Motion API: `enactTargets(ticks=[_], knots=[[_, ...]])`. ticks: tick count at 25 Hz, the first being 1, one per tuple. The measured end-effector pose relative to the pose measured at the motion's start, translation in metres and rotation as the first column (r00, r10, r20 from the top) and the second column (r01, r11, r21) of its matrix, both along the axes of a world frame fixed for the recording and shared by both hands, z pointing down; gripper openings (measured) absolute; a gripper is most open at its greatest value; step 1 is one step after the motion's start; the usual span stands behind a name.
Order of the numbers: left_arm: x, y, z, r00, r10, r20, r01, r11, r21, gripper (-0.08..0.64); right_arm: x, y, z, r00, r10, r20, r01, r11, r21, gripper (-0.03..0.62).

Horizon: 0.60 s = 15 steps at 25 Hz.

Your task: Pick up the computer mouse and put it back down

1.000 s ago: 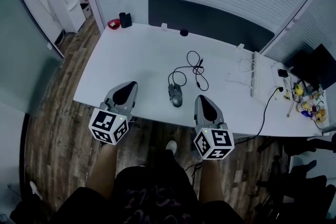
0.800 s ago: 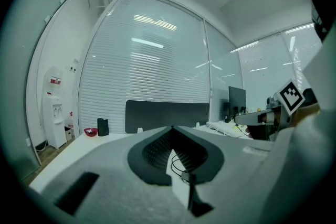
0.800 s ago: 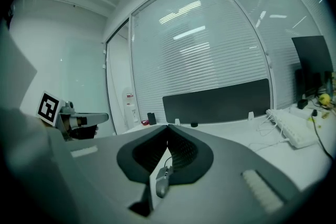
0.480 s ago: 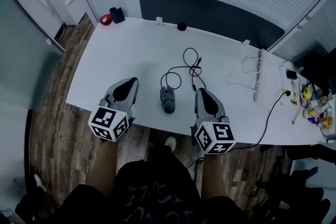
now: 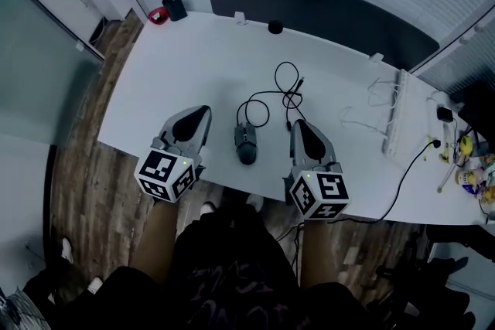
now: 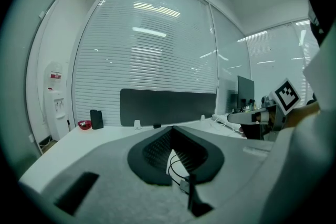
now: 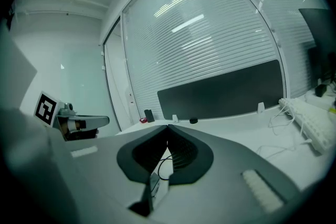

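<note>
Computer mouse [image 5: 246, 143] on white desk [image 5: 193, 66], between left gripper [image 5: 204, 112] and right gripper [image 5: 297, 124], both jaws together, empty

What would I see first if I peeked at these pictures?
Two grey claws, the left claw and the right claw, are both shut and poke out over the near edge of the white table. Between them lies a dark computer mouse. Its cable curls away across the table behind it.

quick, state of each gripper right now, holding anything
left gripper: closed, jaw tips together, holding nothing
right gripper: closed, jaw tips together, holding nothing
</note>
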<state>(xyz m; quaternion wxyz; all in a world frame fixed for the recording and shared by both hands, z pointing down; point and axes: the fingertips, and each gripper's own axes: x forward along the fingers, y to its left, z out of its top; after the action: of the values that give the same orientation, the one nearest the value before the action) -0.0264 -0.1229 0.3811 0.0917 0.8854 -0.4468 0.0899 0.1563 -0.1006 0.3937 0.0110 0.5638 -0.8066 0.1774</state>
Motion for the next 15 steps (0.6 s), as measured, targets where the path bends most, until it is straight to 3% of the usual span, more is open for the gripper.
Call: enactTargets(ticks=[15], knots=[[-0.021, -0.018, 0.022, 1.000, -0.007, -0.015, 0.006, 0.999, -0.053, -0.006, -0.023, -0.017, 0.019, 1.000, 0.003, -0.003, -0.003, 0.998, -0.055, 0.002]])
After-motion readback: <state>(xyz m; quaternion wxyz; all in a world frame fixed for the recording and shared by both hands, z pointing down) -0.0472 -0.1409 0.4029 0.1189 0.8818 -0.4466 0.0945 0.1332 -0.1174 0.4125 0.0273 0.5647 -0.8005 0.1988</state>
